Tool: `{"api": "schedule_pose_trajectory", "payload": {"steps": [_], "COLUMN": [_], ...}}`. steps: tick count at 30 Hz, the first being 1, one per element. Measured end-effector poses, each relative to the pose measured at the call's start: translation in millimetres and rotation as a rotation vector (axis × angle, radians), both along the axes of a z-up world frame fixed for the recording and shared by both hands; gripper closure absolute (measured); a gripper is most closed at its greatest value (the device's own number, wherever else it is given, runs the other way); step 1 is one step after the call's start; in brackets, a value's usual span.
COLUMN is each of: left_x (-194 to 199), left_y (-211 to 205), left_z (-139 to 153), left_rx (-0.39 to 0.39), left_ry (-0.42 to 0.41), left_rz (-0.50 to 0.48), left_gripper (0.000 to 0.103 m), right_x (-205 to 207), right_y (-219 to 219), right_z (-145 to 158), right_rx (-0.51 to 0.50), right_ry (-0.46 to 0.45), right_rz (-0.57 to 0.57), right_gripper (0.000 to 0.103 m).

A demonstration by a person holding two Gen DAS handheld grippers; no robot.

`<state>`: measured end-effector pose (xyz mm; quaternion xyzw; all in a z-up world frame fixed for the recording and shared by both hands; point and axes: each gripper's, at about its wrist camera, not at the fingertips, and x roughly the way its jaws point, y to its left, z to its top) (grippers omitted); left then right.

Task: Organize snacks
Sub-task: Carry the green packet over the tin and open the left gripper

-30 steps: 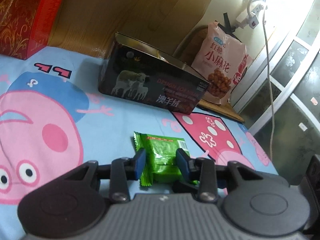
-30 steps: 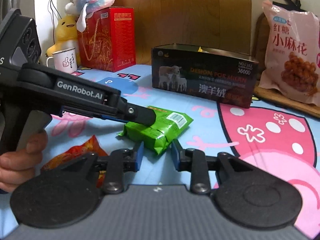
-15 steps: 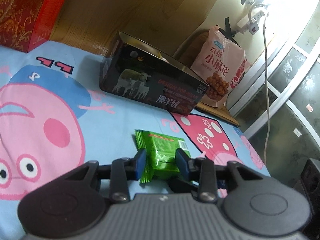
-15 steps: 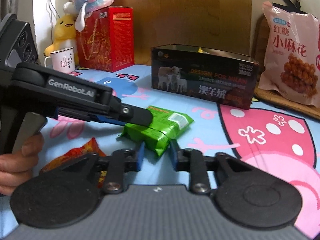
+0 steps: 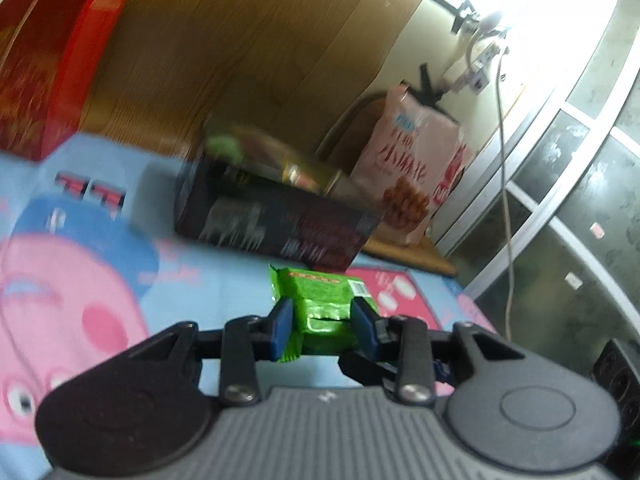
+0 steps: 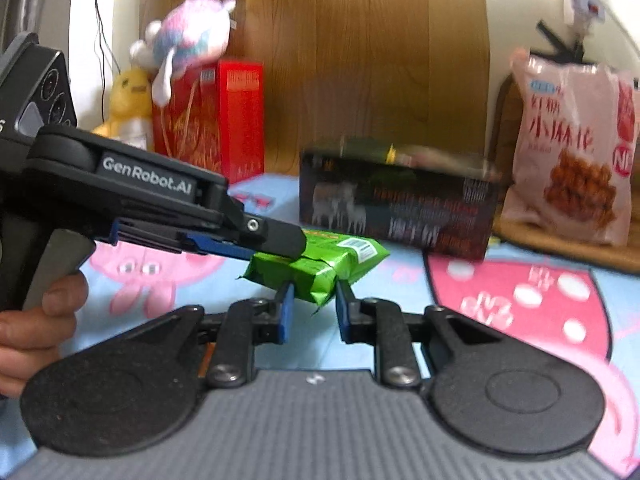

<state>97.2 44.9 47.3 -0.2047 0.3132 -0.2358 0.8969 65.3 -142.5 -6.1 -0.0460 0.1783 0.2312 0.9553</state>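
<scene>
A green snack packet [image 5: 324, 308] is pinched between the blue pads of my left gripper [image 5: 322, 322] and lifted off the cartoon sheet. In the right wrist view the same packet [image 6: 320, 264] hangs from the left gripper [image 6: 280, 240], and my right gripper [image 6: 312, 308] is shut on its lower corner. A black open-top box [image 5: 276, 224] holding several snacks stands behind, also in the right wrist view [image 6: 396, 208].
A pink snack bag [image 6: 572, 176] leans against the wall at the right on a wooden board. A red gift box [image 6: 216, 120] with plush toys [image 6: 188, 52] stands at the back left. A window frame and cable [image 5: 508, 200] lie right.
Both grippers have lifted the green packet off the sheet and carried it up and toward the black box. The orange packet at lower left has left the right wrist view.
</scene>
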Motion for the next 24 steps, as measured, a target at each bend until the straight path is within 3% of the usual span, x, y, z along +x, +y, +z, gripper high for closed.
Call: {"api": "schedule_pose_trajectory", "payload": {"steps": [8,13,16,20,24], "left_x": [68.8,128.0,150.4,136.1,96.1], "left_y": [-23.4,-29.1,-27.6,-15.5,-6.9], "left_z": [50.6,37.3,25.0,26.4,30.7], "left_rx": [0.112,0.13,0.163,0.111,0.118], "left_ry": [-0.137,-0.053,-0.005,-0.02,-0.046], "left_rz": [0.022,0.054,0.104,0.113,0.096], "left_gripper": [0.071,0.07,0.07,0.07,0.07], "right_x": [57.8,115.9,135.7,120.2,85.8], "right_y": [-0.3,0.4,-1.3,-19.0,-41.2], "right_z": [40.7,41.1,33.3,34.9,32.3], "right_rx": [0.011,0.005,-0.023,0.043,0.114], "right_ry": [-0.138,-0.068,-0.058,-0.053,-0.003], "right_rz": [-0.039,-0.052,-0.103,-0.1,-0.082], "right_gripper": [0.078,0.078,0.069,0.069,0.069]}}
